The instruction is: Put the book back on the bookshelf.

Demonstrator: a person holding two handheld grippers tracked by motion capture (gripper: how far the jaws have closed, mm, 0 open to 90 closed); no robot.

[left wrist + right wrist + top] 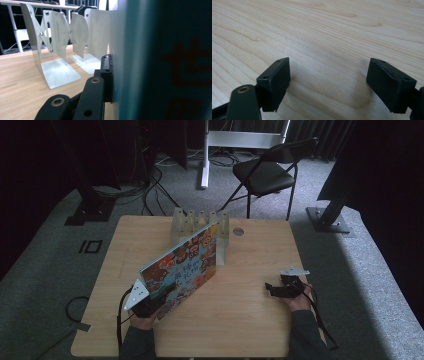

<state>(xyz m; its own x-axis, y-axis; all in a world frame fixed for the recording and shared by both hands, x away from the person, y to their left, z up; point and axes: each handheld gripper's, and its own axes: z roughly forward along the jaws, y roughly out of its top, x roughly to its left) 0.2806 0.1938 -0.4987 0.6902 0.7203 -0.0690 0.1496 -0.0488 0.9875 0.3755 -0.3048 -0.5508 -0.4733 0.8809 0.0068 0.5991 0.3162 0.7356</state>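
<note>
The worktop [240, 320] carries a metal book rack [222, 237] at its far edge. The picture book [182, 267] is lifted and tilted, its far corner just at the rack; insertion between the dividers is judged not yet complete. The left tool [107, 75] is clamped on the book's near edge. The right tool [337, 82] hovers over bare wood, jaws apart and empty.

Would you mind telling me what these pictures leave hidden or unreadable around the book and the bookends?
- Left gripper: in its own view the book hides the far jaw.
- Book cover: the high view is too small and dim to read the title; the left gripper view is too close and blurred.
- Metal bookends: the tilted book covers their lower parts in the high view.
- Right gripper: open over bare table.
</note>
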